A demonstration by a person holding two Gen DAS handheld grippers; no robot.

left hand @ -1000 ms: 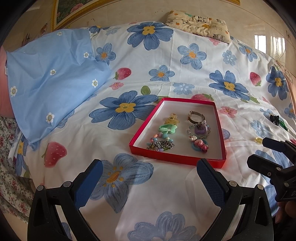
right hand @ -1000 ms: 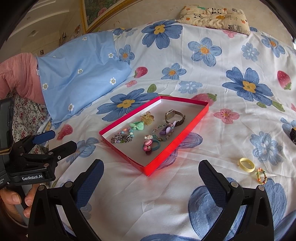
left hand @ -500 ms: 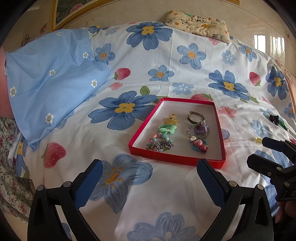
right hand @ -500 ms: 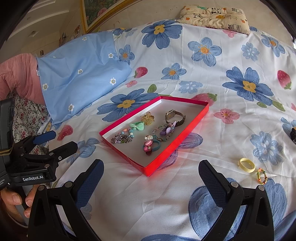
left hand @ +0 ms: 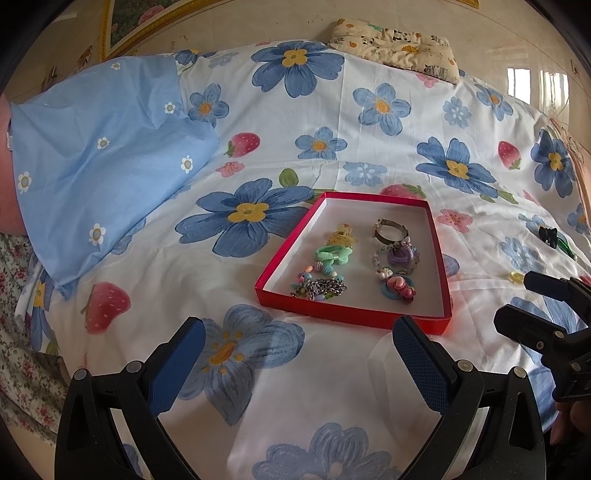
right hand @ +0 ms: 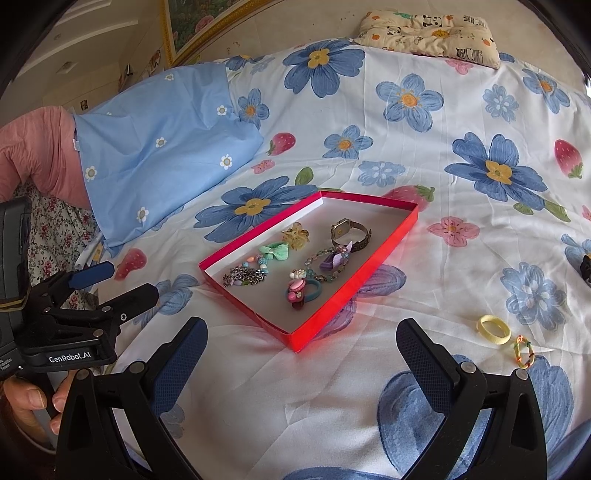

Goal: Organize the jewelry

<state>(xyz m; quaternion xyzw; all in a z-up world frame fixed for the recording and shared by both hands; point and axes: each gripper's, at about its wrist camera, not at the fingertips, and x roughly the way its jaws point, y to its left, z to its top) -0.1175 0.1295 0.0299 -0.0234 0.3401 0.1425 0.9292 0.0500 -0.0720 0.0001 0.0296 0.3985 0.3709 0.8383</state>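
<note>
A shallow red tray (left hand: 439, 251) (right hand: 332, 295) lies on the flowered bedspread. In it lie a watch (left hand: 388, 229) (right hand: 349, 232), a mint bow tie (left hand: 334, 255) (right hand: 275, 252), a metal chain (left hand: 323, 288) (right hand: 245, 276), a purple beaded bracelet (left hand: 399, 255) (right hand: 332, 261) and a pink-and-teal hair tie (left hand: 399, 290) (right hand: 301, 290). Outside the tray, to its right, lie a yellow ring (right hand: 494, 329) (left hand: 516, 277), a multicoloured loop (right hand: 522, 350) and a black piece (left hand: 547, 236). My left gripper (left hand: 301, 354) and right gripper (right hand: 301, 350) both hover open and hold nothing, just short of the tray's near edge.
A blue pillowcase (left hand: 99, 162) (right hand: 159, 147) covers the bed's left side. A small patterned pillow (left hand: 395, 46) (right hand: 428, 31) lies at the far edge. A person's hand (right hand: 29, 402) holds the left gripper's handle at the lower left.
</note>
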